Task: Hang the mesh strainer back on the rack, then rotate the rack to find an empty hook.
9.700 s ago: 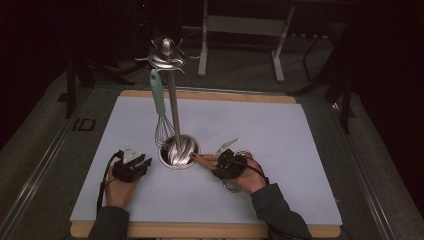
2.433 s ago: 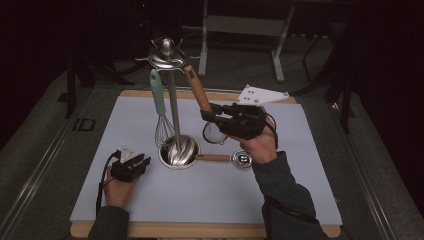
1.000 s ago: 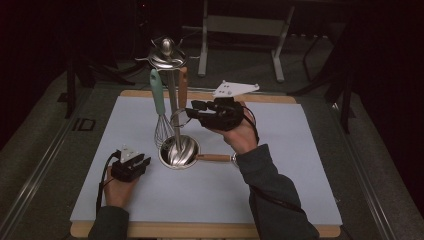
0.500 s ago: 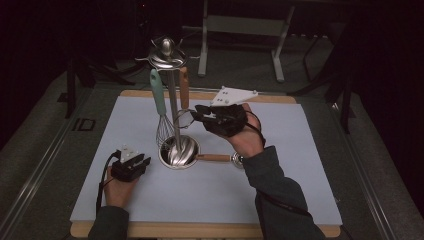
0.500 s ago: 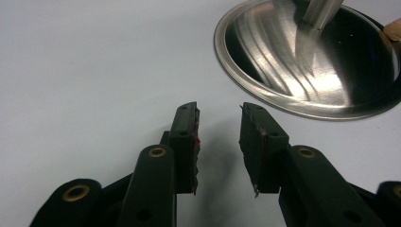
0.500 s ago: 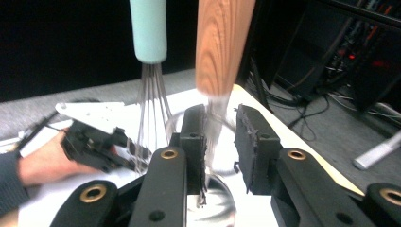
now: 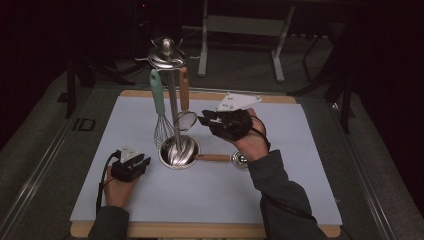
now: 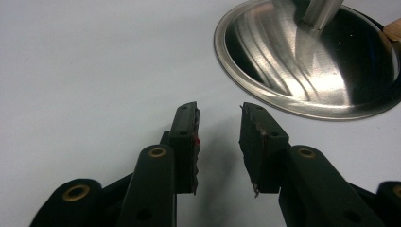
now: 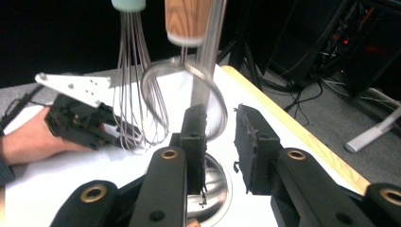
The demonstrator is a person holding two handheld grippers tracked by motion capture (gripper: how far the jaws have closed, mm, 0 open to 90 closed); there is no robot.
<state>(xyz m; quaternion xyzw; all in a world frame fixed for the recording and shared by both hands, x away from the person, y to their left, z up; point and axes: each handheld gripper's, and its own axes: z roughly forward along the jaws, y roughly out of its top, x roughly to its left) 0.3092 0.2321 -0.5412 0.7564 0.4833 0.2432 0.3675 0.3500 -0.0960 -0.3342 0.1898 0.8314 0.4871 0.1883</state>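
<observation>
So, strainer [image 7: 184,91] is off desk [image 7: 300,150] now and hangs on stand [image 7: 173,107], centre frame, beside whisk [image 7: 160,131]. Right claw [image 7: 201,119] at its ring, jaws slightly parted, gripping nothing. Left claw [image 7: 145,161] parted, idle. Hang looks done; wooden-handled utensil [image 7: 216,158] likely next.

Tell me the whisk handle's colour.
Pale mint green; the whisk handle shows best in the high view.

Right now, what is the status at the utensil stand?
Both open, empty: left gripper resting on mat, right gripper raised beside strainer. Wooden-handled strainer hangs on stand beside whisk. Nothing in the way.
</observation>
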